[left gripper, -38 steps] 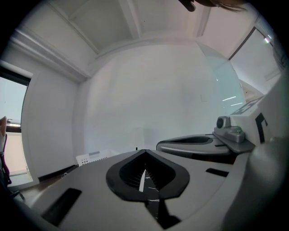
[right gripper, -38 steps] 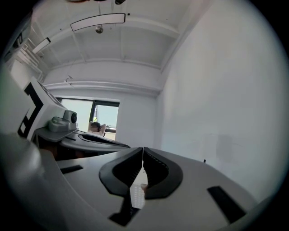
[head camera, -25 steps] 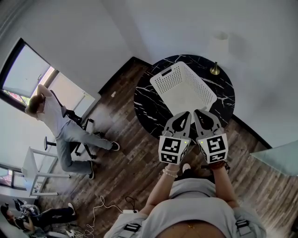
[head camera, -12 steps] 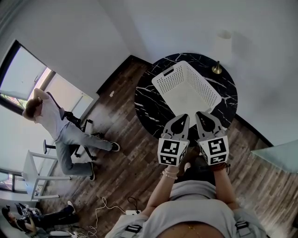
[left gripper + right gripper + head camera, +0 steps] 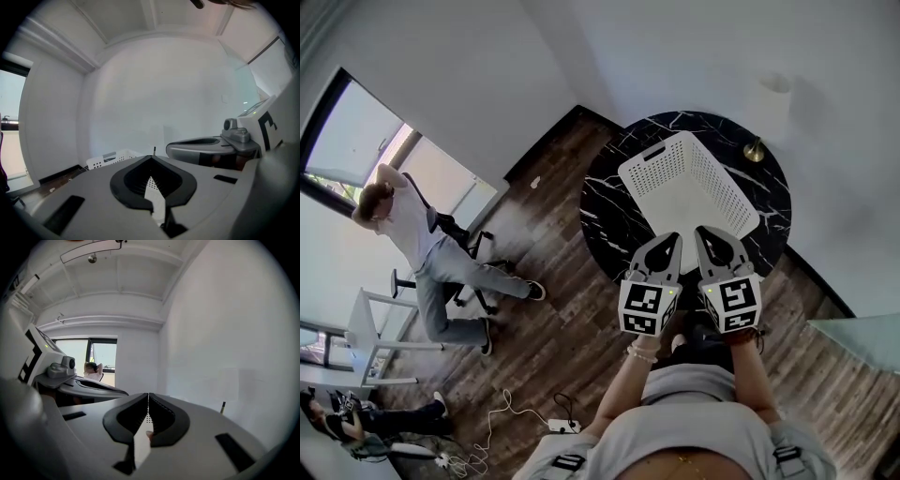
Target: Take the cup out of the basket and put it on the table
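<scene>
Evidently, left hand-held gripper (image 5: 674,237) and right hand-held gripper (image 5: 701,230) shut, empty; basket (image 5: 689,187) interior indistinct, on table (image 5: 607,217)

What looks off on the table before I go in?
Nothing looks spilled, tipped or damaged. The basket sits on the table, well inside its edge. One oddity: the head view shows no cup inside the basket, only white perforated walls and floor, so it may be hidden behind a wall.
</scene>
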Motion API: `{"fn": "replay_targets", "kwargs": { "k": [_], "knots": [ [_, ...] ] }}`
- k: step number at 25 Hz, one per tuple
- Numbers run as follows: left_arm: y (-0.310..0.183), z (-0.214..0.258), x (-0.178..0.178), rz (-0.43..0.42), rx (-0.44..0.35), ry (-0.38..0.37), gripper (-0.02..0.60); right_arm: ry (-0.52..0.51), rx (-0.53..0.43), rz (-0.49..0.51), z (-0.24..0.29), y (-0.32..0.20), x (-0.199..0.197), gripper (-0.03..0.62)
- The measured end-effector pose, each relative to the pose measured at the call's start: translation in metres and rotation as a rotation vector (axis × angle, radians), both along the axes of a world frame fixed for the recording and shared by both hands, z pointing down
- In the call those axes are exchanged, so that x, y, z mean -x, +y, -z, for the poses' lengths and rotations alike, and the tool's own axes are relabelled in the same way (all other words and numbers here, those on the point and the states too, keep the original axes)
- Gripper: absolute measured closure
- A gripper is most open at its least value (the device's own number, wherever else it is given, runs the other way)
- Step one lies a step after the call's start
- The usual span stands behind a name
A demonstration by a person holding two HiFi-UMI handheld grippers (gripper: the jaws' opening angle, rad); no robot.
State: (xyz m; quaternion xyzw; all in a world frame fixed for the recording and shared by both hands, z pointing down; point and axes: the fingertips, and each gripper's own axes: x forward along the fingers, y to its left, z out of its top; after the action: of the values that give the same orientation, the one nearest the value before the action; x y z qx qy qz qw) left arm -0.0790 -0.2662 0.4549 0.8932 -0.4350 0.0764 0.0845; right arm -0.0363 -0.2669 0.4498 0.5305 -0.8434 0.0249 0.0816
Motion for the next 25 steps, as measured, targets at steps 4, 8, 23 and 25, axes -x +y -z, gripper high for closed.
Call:
{"fn": "replay_targets", "kwargs": {
  "k": [4, 8, 23, 25],
  "knots": [
    [-0.023, -0.001, -0.001, 0.025, 0.014, -0.006, 0.575, -0.007, 0.001, 0.020, 0.002, -0.025, -0.006, 0.585],
    [-0.044, -0.001, -0.005, 0.049, 0.012, -0.045, 0.575, -0.014, -0.007, 0.027, 0.006, -0.051, -0.018, 0.585],
    [-0.103, -0.032, -0.011, 0.151, 0.131, -0.102, 0.575, -0.024, 0.019, 0.128, 0.004, -0.115, -0.041, 0.585],
    [-0.108, -0.042, -0.011, 0.163, 0.158, -0.117, 0.575, -0.023, 0.024, 0.134, 0.001, -0.121, -0.048, 0.585]
  ]
}}
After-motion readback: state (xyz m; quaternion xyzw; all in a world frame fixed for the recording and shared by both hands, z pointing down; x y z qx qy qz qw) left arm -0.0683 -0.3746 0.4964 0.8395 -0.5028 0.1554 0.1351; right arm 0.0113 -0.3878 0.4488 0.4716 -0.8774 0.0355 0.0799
